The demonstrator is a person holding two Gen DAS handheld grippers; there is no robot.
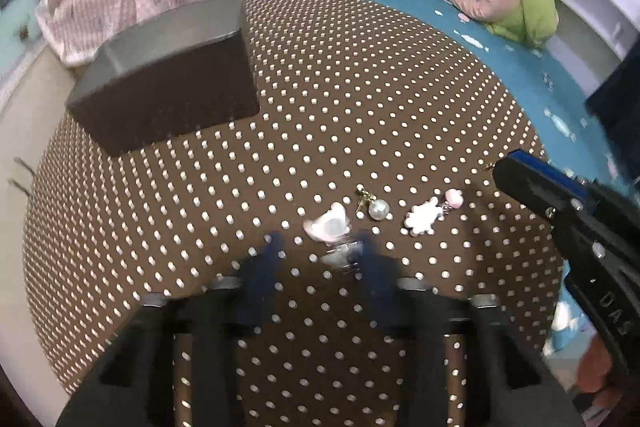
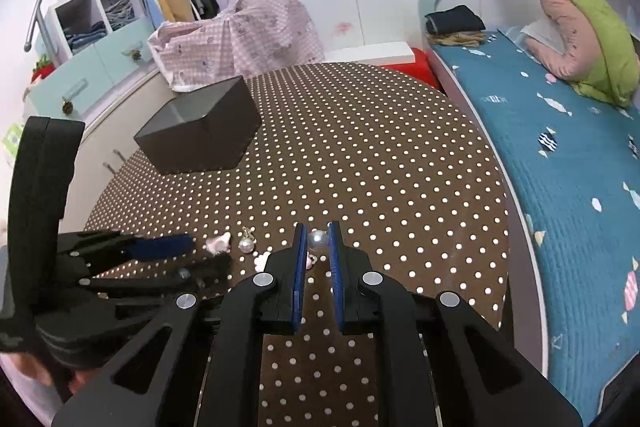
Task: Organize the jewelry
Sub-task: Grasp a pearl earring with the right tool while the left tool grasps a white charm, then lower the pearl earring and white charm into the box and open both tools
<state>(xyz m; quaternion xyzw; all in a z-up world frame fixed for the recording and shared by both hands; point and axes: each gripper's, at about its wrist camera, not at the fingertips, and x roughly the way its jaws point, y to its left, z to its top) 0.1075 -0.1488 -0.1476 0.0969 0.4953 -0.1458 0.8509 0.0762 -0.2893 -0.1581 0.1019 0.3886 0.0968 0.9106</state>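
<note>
Jewelry lies on the brown polka-dot table (image 1: 360,99). My left gripper (image 1: 322,247) is open and blurred, its fingers on either side of a pink heart hair clip (image 1: 330,223). Right of it lie a pearl earring (image 1: 378,209) with a gold hook and a pink cloud charm (image 1: 422,217). In the right wrist view my right gripper (image 2: 318,237) is shut on a second pearl earring (image 2: 318,239) at its tips. The heart clip (image 2: 219,242) and first pearl (image 2: 246,245) lie to its left. An open dark box (image 1: 168,67) stands at the back left.
The box also shows in the right wrist view (image 2: 200,129). A blue bed (image 2: 560,167) with a pink and green pillow (image 2: 588,39) runs along the right. A pink checked cloth (image 2: 240,31) and a cabinet (image 2: 100,67) stand behind the table.
</note>
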